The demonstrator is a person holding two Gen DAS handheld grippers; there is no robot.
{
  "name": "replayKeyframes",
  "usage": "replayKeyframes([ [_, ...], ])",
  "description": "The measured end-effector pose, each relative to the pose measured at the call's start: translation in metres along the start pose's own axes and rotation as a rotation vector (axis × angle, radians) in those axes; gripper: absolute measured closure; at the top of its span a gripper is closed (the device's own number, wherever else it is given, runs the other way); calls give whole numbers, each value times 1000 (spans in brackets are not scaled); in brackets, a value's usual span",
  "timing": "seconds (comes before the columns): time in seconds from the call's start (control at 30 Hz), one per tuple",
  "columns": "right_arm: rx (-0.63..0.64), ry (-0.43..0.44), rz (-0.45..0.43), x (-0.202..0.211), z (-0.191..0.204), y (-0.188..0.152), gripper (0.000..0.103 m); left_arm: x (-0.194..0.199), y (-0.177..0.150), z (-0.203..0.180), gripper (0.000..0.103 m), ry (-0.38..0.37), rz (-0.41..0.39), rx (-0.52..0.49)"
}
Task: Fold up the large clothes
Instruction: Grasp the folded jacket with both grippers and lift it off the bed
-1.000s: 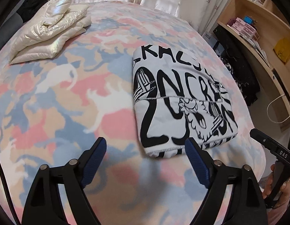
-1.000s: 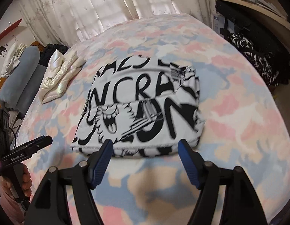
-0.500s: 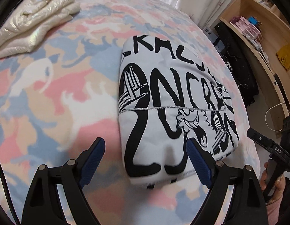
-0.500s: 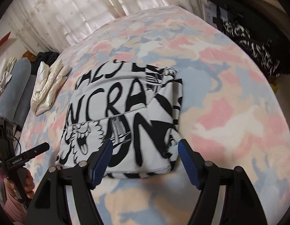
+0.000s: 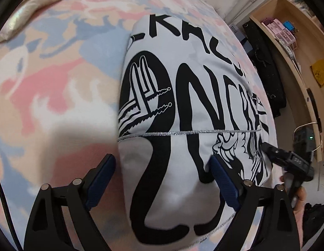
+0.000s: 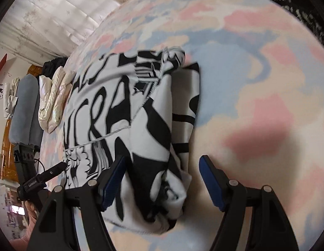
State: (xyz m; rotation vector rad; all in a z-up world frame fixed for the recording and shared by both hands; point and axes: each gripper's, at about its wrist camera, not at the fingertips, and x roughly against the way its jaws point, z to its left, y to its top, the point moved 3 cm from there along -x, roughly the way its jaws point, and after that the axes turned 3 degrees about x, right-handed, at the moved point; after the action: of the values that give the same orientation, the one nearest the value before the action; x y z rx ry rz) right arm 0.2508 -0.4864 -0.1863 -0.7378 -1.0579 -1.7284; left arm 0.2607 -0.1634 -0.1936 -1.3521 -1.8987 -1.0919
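Observation:
A folded white garment with bold black lettering (image 5: 183, 108) lies on the bed with the pink, blue and cream cover (image 5: 46, 96). My left gripper (image 5: 162, 179) is open, its jaws straddling the garment's near left corner just above the cloth. My right gripper (image 6: 162, 177) is open around the garment's (image 6: 145, 129) near right corner, which is bunched and lifted between the blue pads. The right gripper also shows in the left wrist view (image 5: 287, 159) at the garment's right edge. The left gripper shows in the right wrist view (image 6: 44, 175).
A folded cream puffer jacket (image 6: 55, 98) lies at the far side of the bed, next to a grey bolster (image 6: 26, 110). Wooden shelves (image 5: 291, 41) and dark clothes (image 5: 266, 77) stand off the bed's right side. Curtains (image 6: 57, 16) hang behind.
Both grippers have moved forward and down onto the garment's near edge, from hovering short of it. The garment's right corner is now bunched between the right pads.

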Motion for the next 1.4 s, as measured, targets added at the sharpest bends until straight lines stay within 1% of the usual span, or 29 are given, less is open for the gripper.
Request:
replayKeyframes([
  [0.07, -11, 45, 7, -9, -5, 2, 22, -7, 0, 1, 6, -17, 12, 7],
  [0.1, -14, 66, 6, -12, -6, 4, 21, -9, 0, 1, 5, -20, 16, 6],
  [0.17, -4, 105, 14, -20, -5, 7, 14, -16, 1, -1, 1, -20, 18, -11],
  [0.3, 44, 183, 21, -35, 4, 15, 13, -29, 2, -13, 1, -11, 19, -73],
  [0.4, 76, 198, 30, -51, 17, 23, 13, -37, 3, -21, 1, 7, 33, -97],
  [0.43, 77, 201, 24, -54, 19, 26, 14, -38, 4, -21, 1, 7, 38, -93],
  [0.5, 54, 204, 6, -55, 19, 30, 25, -38, 5, -23, 1, 6, 47, -82],
  [0.53, 51, 196, 0, -54, 19, 29, 32, -38, 5, -24, 1, 11, 43, -83],
  [0.57, 57, 198, -12, -51, 21, 27, 43, -36, 5, -25, 4, 23, 33, -87],
  [0.6, 65, 203, -22, -47, 23, 26, 49, -33, 4, -27, 6, 34, 18, -93],
  [0.63, 81, 202, -39, -41, 28, 23, 59, -31, 4, -28, 10, 44, 1, -99],
  [0.67, 96, 193, -53, -37, 32, 23, 63, -27, 5, -28, 15, 50, -11, -102],
  [0.7, 115, 181, -67, -33, 38, 22, 68, -22, 5, -31, 18, 57, -30, -107],
  [0.77, 146, 150, -98, -23, 52, 19, 73, -11, 5, -36, 30, 65, -71, -128],
  [0.87, 176, 128, -134, -11, 71, 15, 77, 8, 3, -42, 39, 80, -113, -166],
  [0.97, 199, 125, -163, 0, 89, 7, 78, 25, -2, -44, 42, 91, -133, -180],
  [1.1, 226, 130, -186, 13, 113, -10, 79, 51, -10, -36, 43, 92, -144, -181],
  [1.2, 247, 138, -189, 19, 133, -25, 79, 74, -18, -21, 43, 101, -158, -186],
  [1.4, 291, 175, -199, 26, 177, -49, 79, 129, -32, 9, 44, 132, -215, -192],
])
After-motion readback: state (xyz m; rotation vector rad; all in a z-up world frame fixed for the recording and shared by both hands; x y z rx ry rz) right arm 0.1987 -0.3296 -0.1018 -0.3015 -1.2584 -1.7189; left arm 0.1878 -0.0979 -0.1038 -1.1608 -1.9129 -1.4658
